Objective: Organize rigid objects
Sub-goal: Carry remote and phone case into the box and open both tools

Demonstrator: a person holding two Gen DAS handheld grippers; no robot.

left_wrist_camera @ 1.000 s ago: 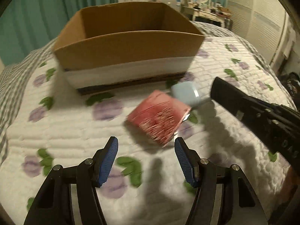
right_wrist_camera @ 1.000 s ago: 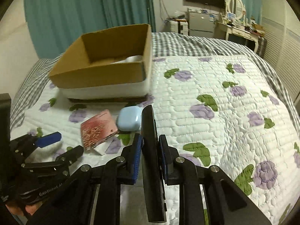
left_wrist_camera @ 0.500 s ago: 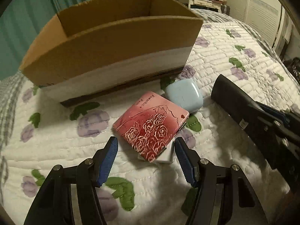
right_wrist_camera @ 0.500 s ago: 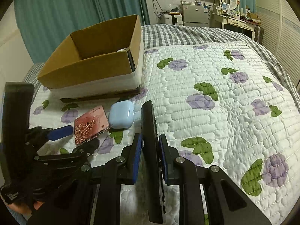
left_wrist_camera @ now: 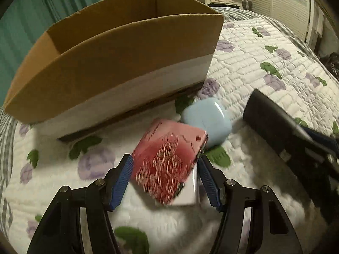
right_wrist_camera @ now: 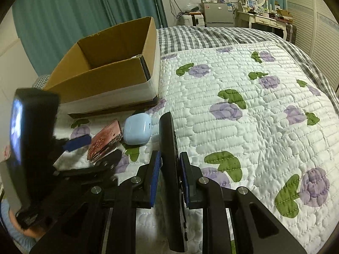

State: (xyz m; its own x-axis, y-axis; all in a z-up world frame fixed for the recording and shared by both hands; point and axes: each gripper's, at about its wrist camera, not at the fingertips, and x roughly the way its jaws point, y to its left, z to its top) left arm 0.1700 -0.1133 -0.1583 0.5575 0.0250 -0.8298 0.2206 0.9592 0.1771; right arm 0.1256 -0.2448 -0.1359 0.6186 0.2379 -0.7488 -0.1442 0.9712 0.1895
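A pink case with a rose pattern (left_wrist_camera: pixel 167 165) lies on a white block (left_wrist_camera: pixel 187 192) on the quilt. My left gripper (left_wrist_camera: pixel 164 169) is open, its blue pads on either side of the case, not touching it. A pale blue earbud case (left_wrist_camera: pixel 208 121) sits just behind. My right gripper (right_wrist_camera: pixel 169 167) is shut on a flat black remote (right_wrist_camera: pixel 171 169) held on edge; the remote also shows in the left wrist view (left_wrist_camera: pixel 281 131). The open cardboard box (left_wrist_camera: pixel 118 63) stands behind; it shows in the right wrist view (right_wrist_camera: pixel 110 76) too.
The bed carries a white quilt with purple flowers (right_wrist_camera: pixel 243 110) and a grey checked blanket (right_wrist_camera: pixel 211 36) beyond. Teal curtains (right_wrist_camera: pixel 74 17) hang behind the box. A small fridge and a dresser (right_wrist_camera: pixel 264 14) stand at the far wall.
My left gripper has moved forward so its open pads now flank the pink case. My right gripper still holds the remote in about the same place.
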